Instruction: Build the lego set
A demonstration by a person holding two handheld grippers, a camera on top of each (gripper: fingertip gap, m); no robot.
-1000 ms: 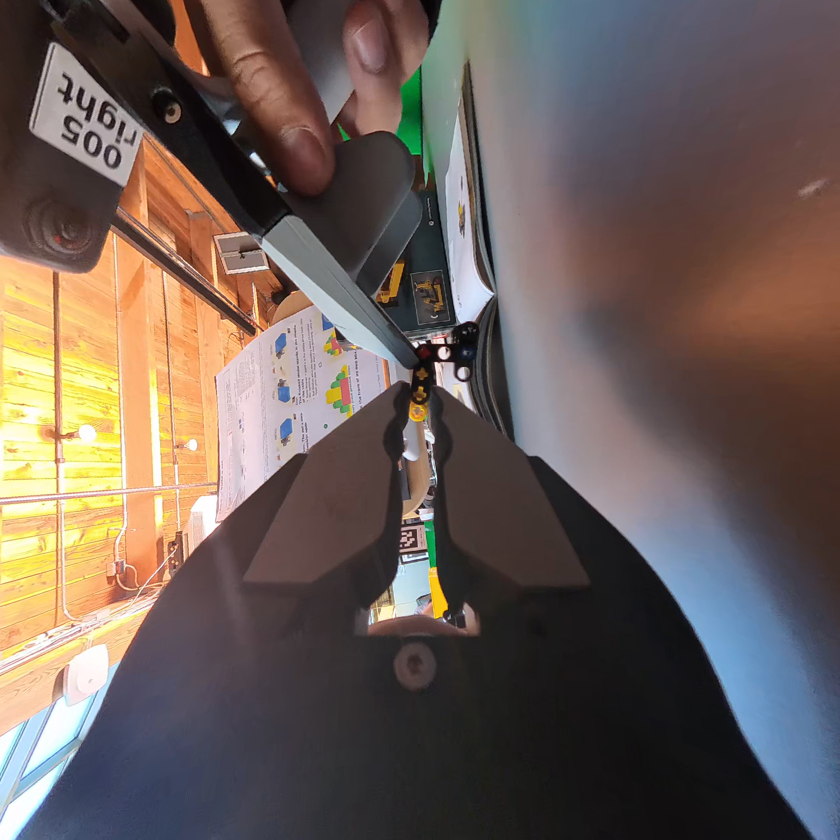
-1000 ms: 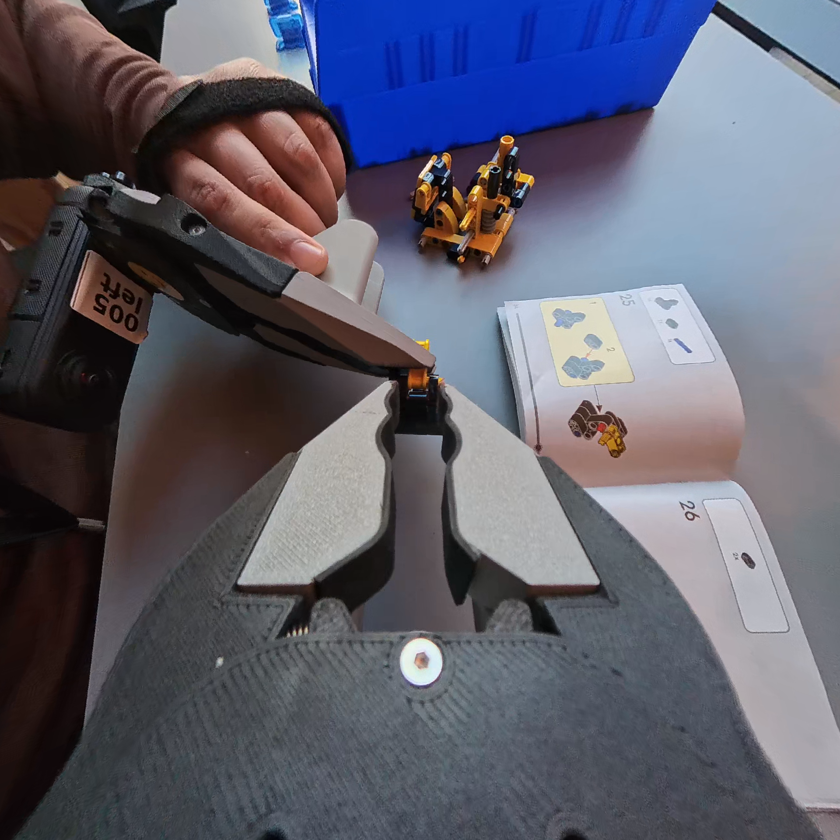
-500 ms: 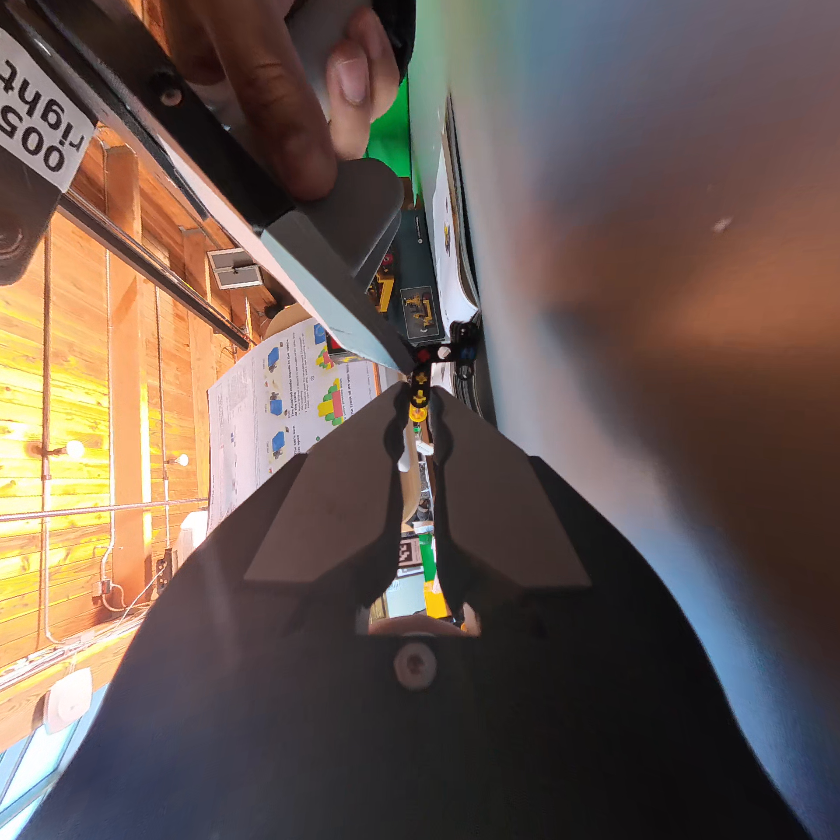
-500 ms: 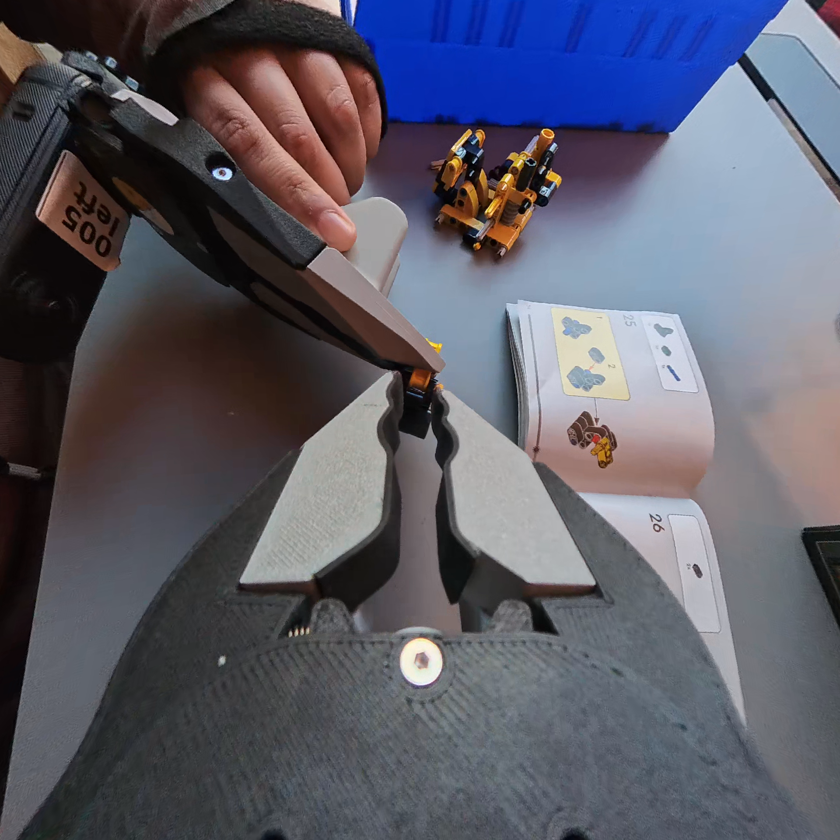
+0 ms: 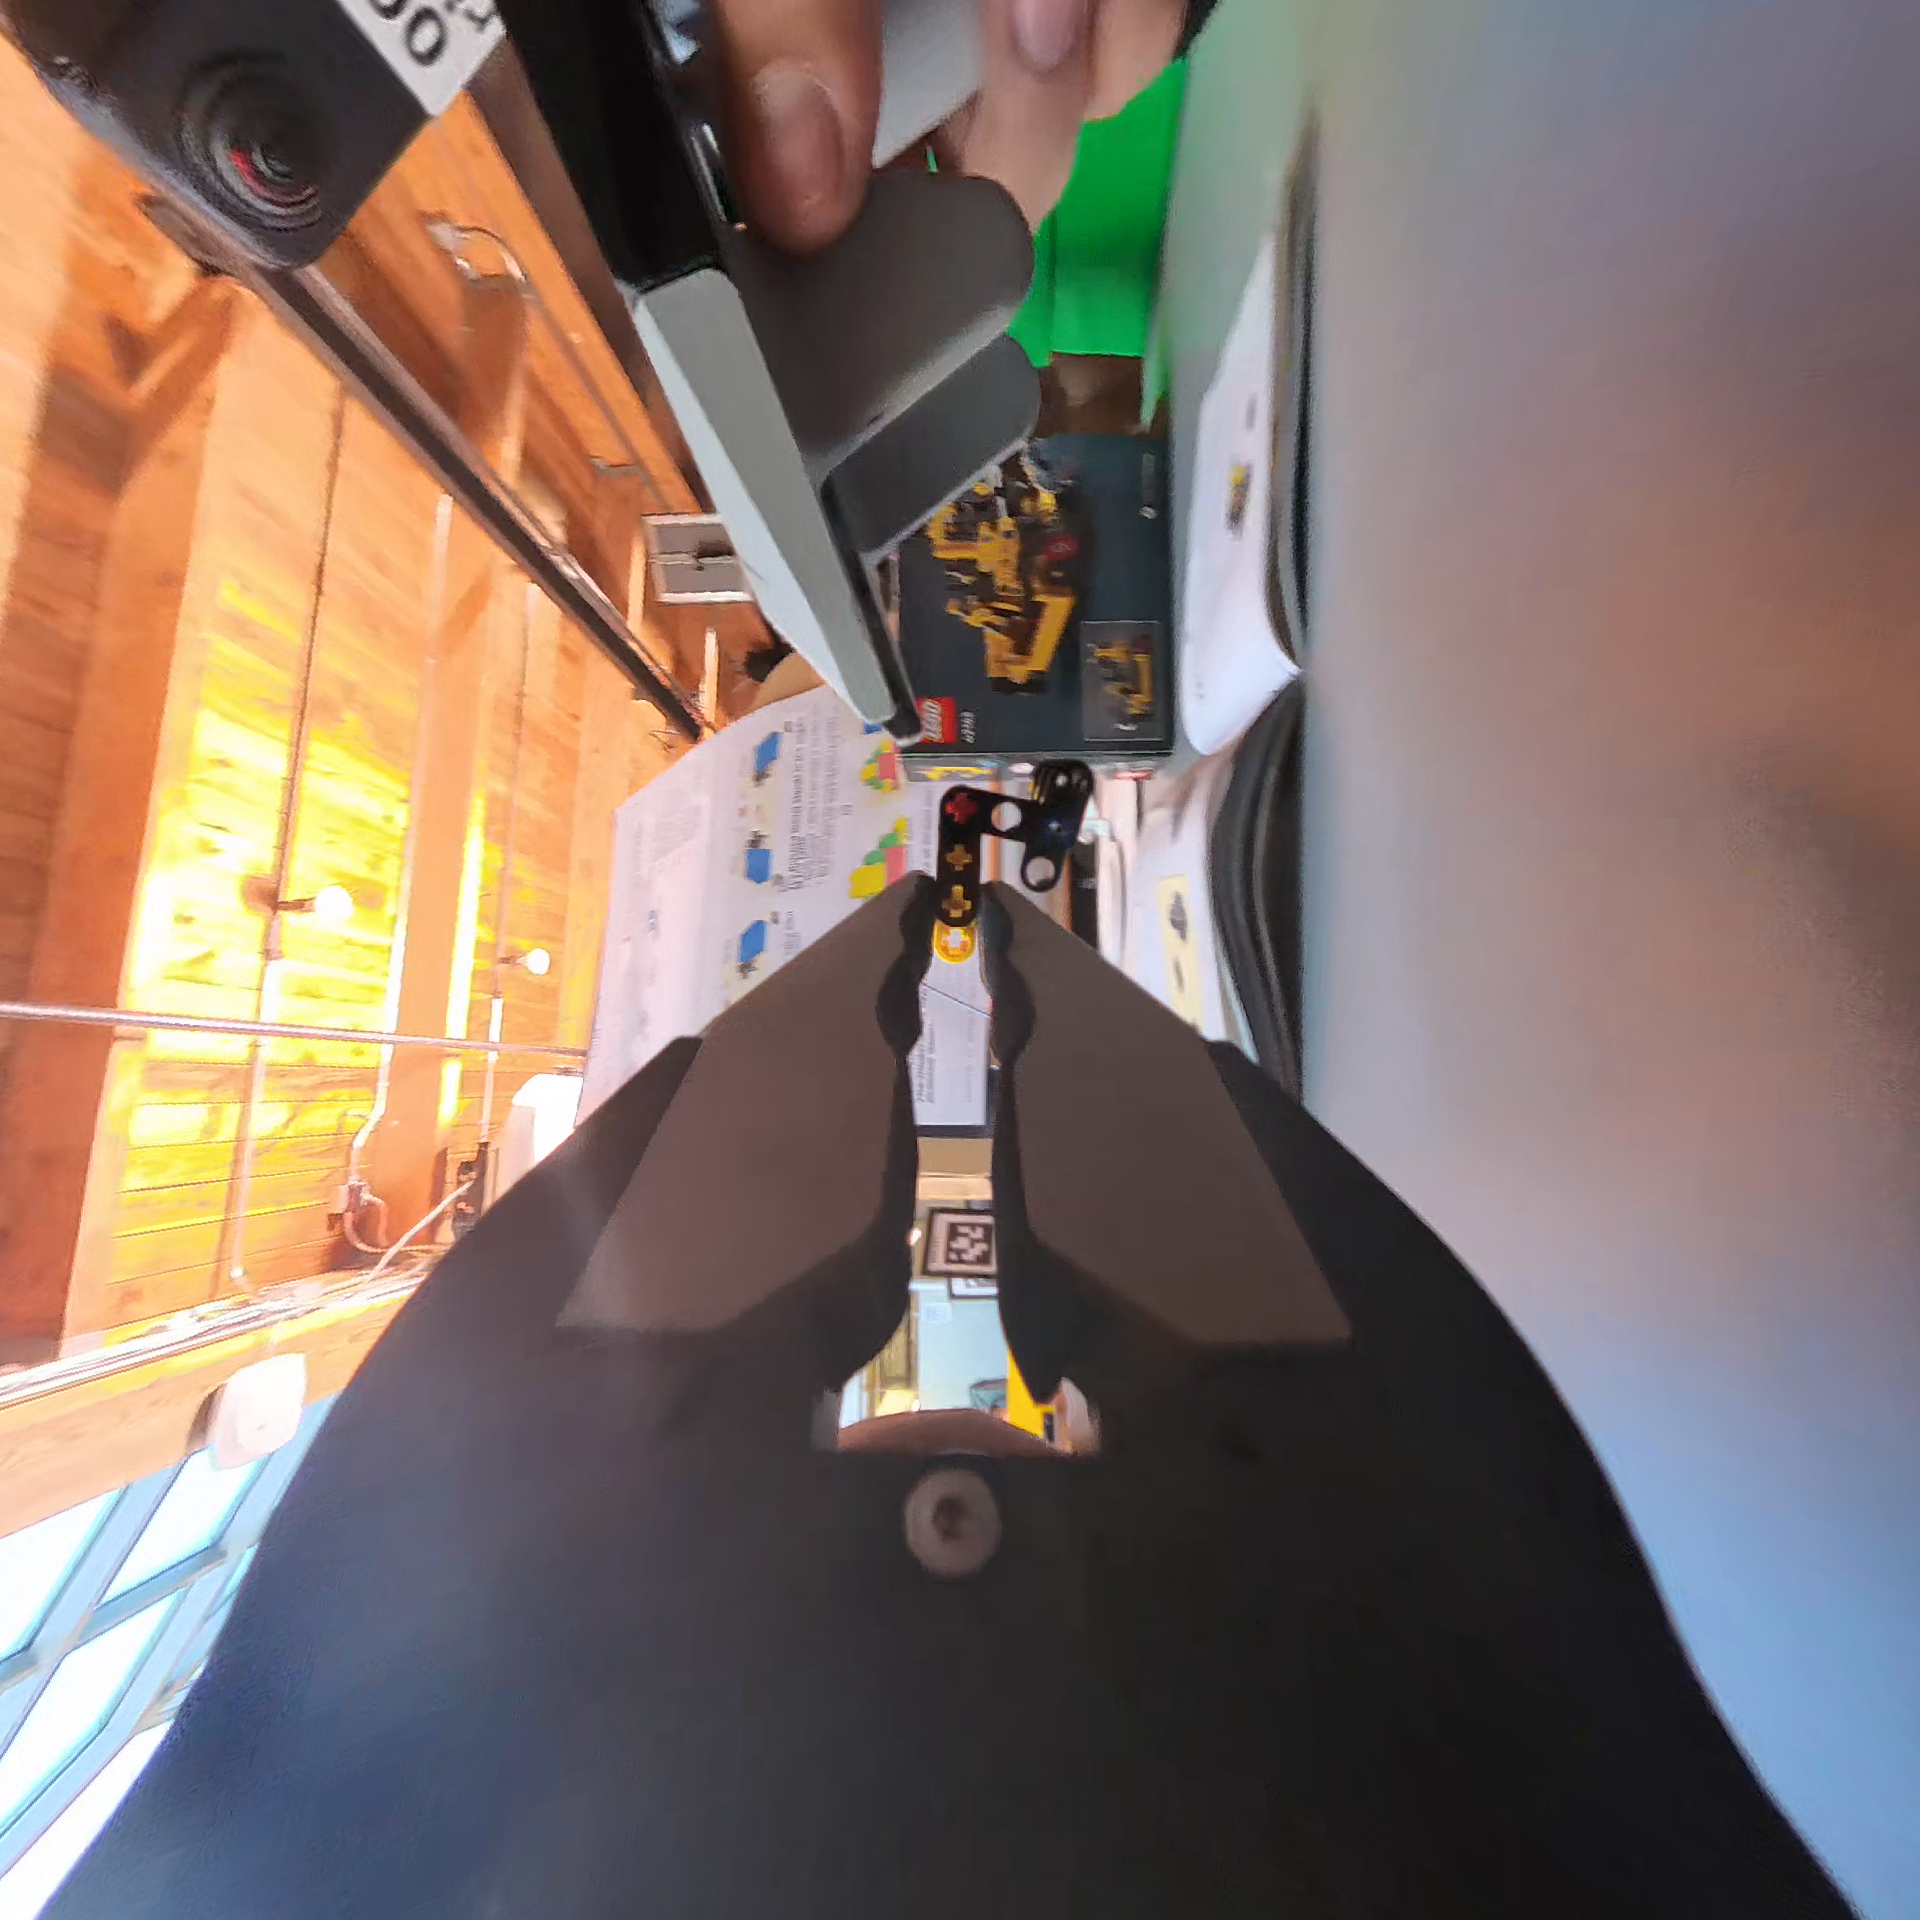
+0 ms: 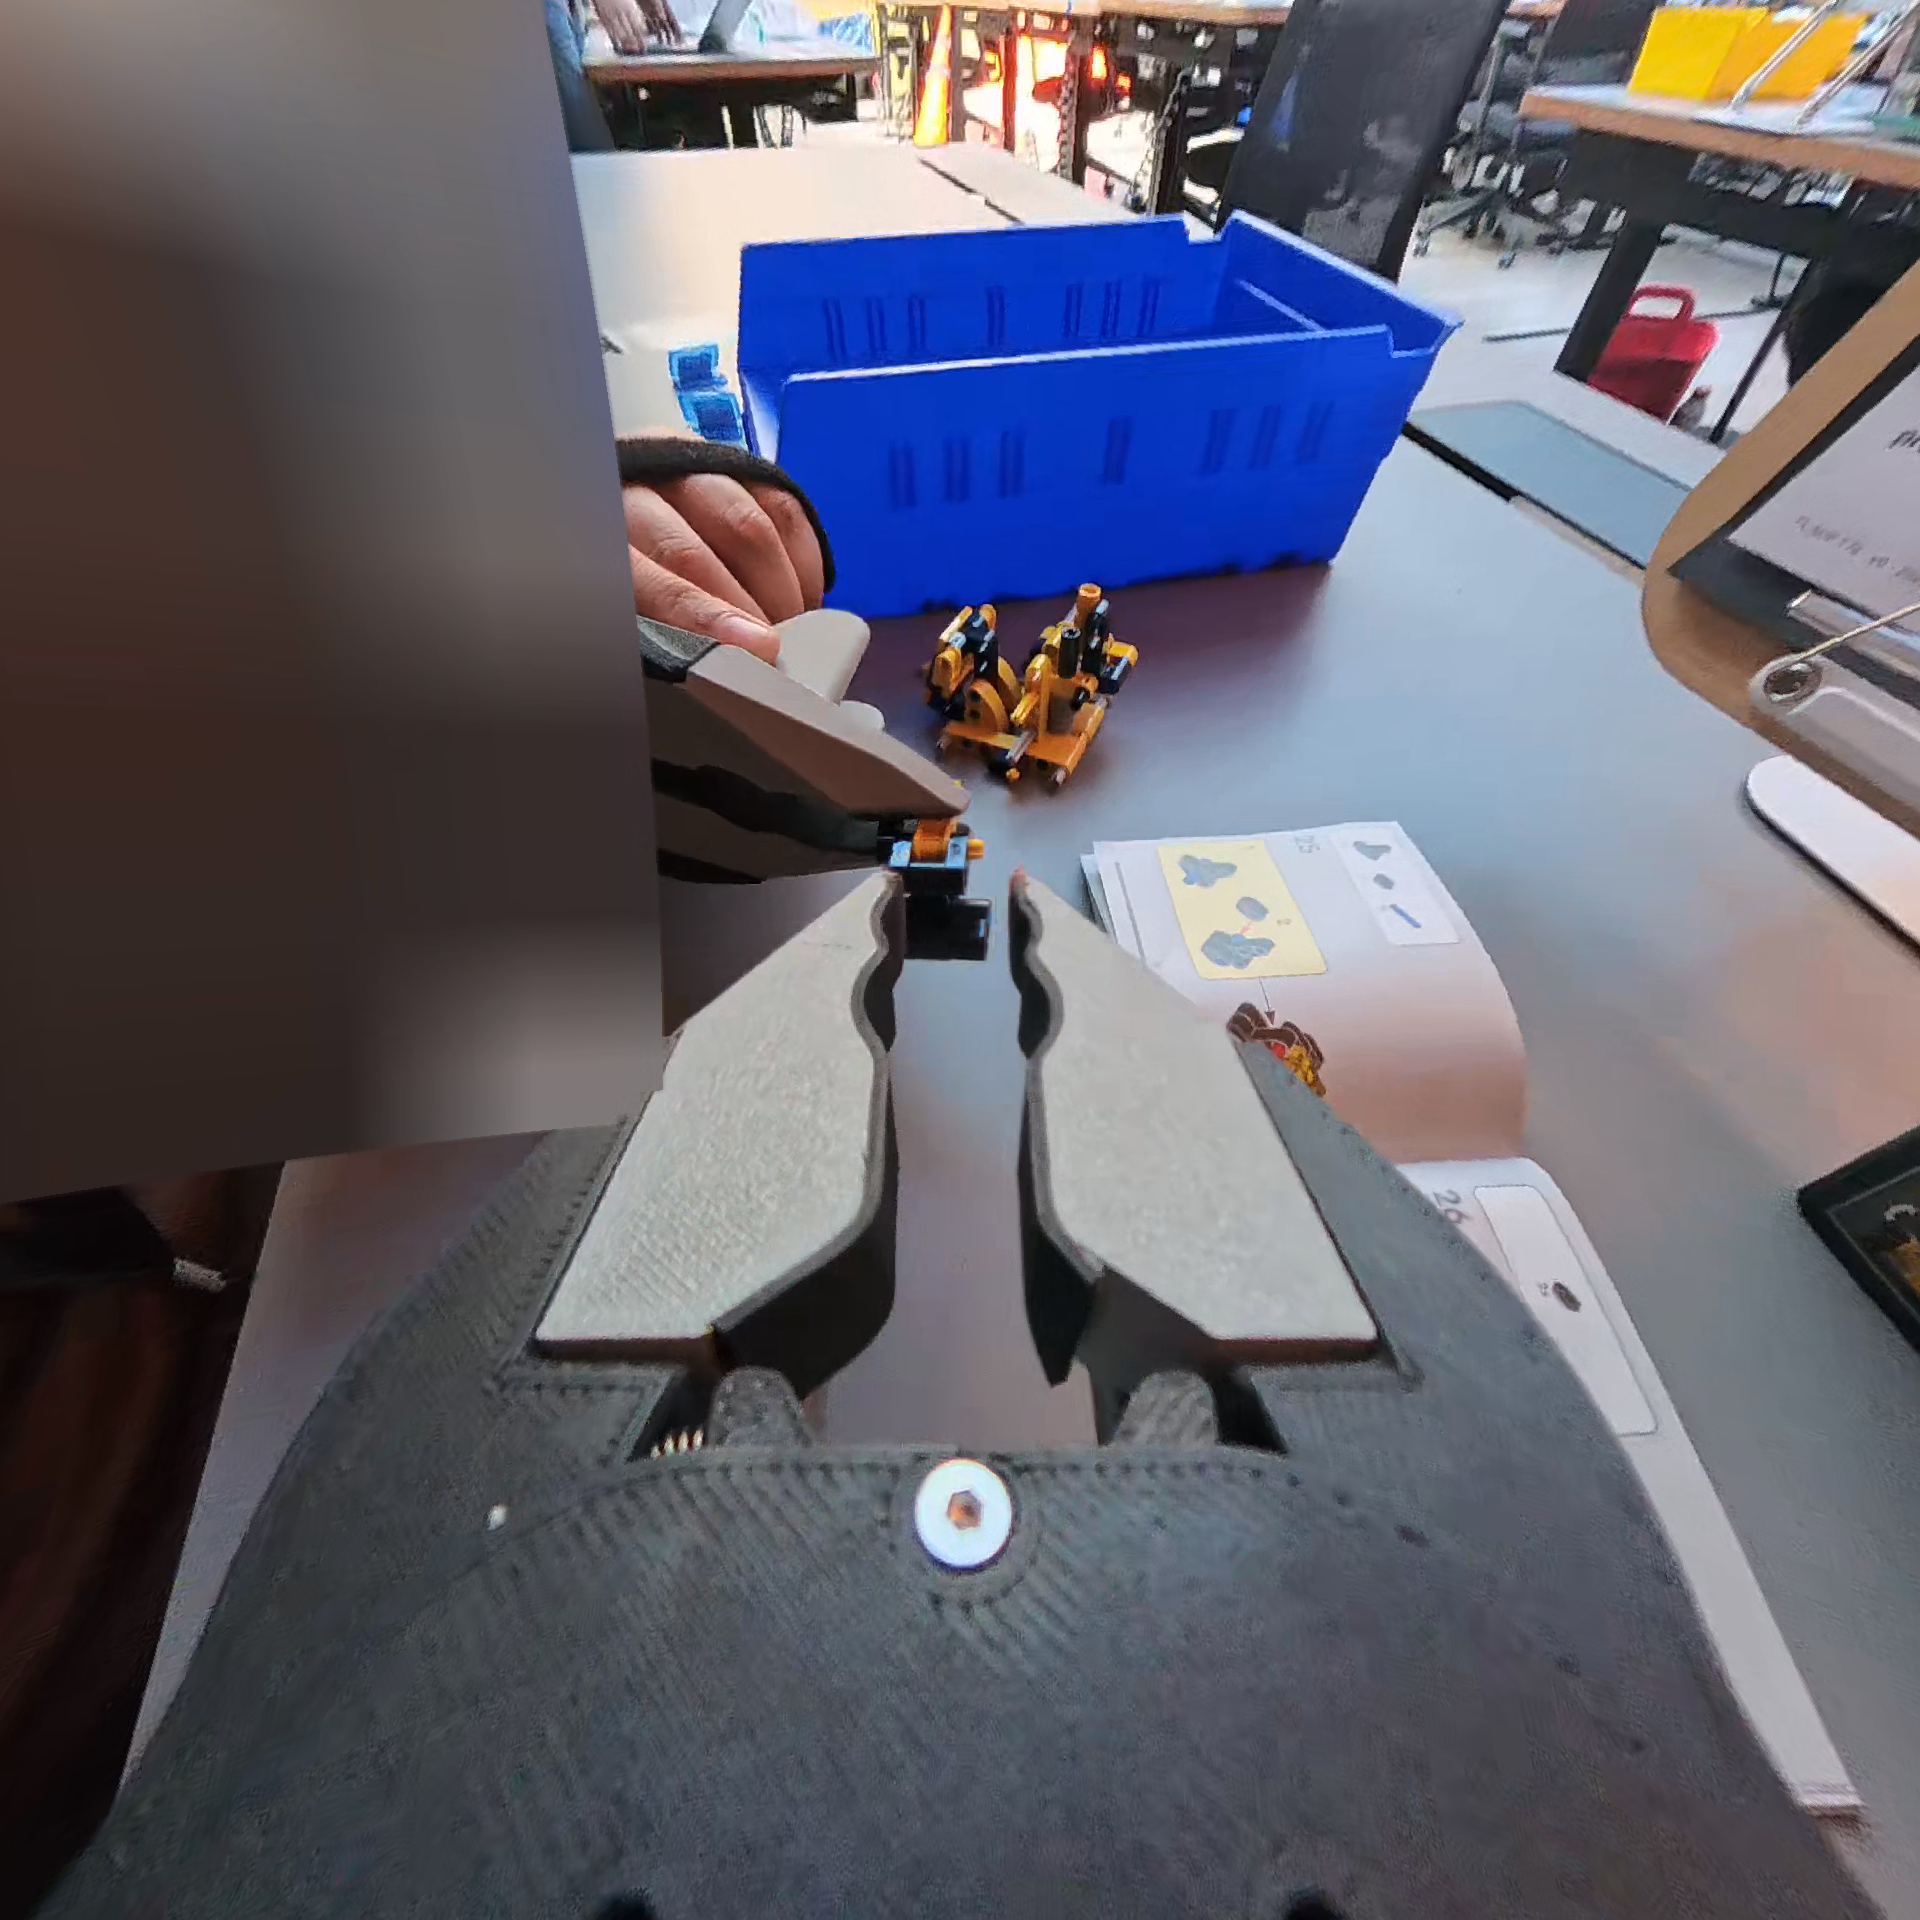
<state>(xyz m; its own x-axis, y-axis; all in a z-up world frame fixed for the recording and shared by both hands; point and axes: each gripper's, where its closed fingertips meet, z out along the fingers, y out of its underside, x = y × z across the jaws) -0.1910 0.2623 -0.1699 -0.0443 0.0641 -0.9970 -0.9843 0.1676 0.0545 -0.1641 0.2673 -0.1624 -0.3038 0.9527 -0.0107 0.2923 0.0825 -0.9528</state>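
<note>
Left gripper [image 5: 951, 902]: closed on a small black-and-yellow lego piece [image 5: 961, 862], which is pinched at its lower yellow end; the rest juts past the tips, held in the air above the worktop [image 6: 1455, 707].
Right gripper [image 6: 951, 883]: parted by a narrow gap, with nothing gripped; in the right wrist view the piece [image 6: 940, 883] is seen just off the inner edge of one finger, and contact cannot be told.
Piece: a thin black perforated beam with red and yellow pins and a short black link at its far end.
Model: a yellow-and-black part-built model [image 6: 1023, 691] is stood on the worktop, near a blue bin [image 6: 1081, 457] toward the far edge and well apart from both grippers.
Booklet: an open instruction booklet [image 6: 1351, 997] is laid on the worktop to the right of the grippers, near the model.
Step in hand: a release after a joint fit is judged likely, the piece being left with the left gripper alone.
Handling: the piece is judged very light, stiff and smooth, so slipping or pivoting in a tip pinch is a risk; the link at the end may swing on its pin.
Where to hold: the flat faces of the beam are best taken across its width, clear of the pins, so that the sockets are left free.
Risk: pressing off-axis could pop a pin loose or twist the piece out.
</note>
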